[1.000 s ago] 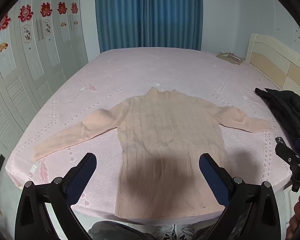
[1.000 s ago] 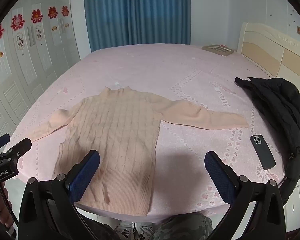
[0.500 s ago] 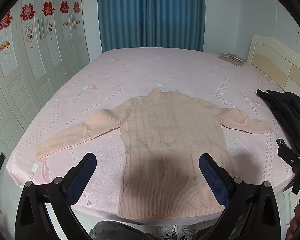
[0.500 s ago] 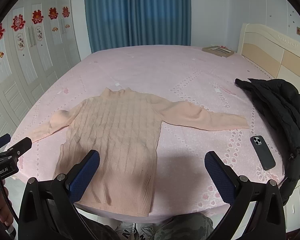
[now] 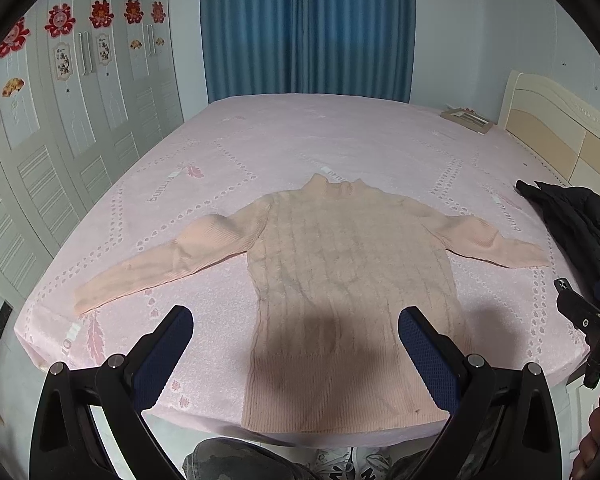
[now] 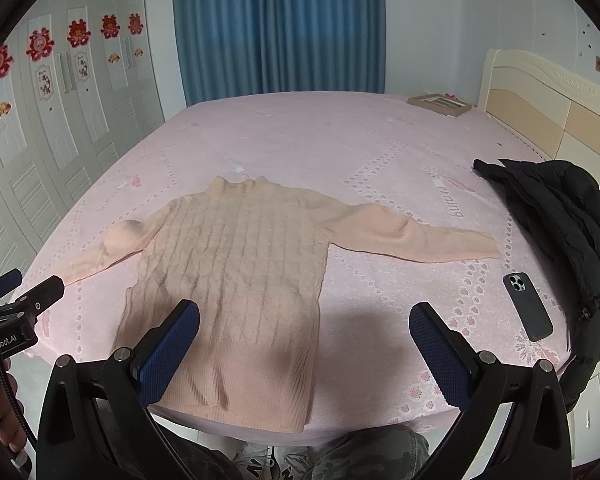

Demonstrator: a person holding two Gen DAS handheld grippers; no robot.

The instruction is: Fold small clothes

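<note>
1. Change: across the last second both cameras have drawn slightly back and up; the sweater (image 5: pixel 352 284) sits a little lower and smaller in each view. It has not shifted on the bed (image 5: pixel 300 140).
2. Meaning: no fold has begun. Judged as a pre-grasp stand-off; the whole task remains.
3. Left gripper (image 5: pixel 296 334): jaws spread wide, holding nothing, hovering above the hem, clear of the cloth.
4. Right gripper (image 6: pixel 304 330): jaws likewise wide and empty, over the hem's right side and bare bedcover.
5. Sweater location: flat, face up, at the near edge of the bed, hem toward the person, collar away, both sleeves stretched outward.
6. Material: peach cable knit, ribbed hem and cuffs, short stand collar; soft and likely to stretch when lifted. The left sleeve bulges at the upper arm.
7. Bedcover: pink, matte, with a dotted pattern.
8. Nearby: dark phone (image 6: pixel 527 306) and black padded jacket (image 6: pixel 560 216) to the right, apart from the sweater.
</note>
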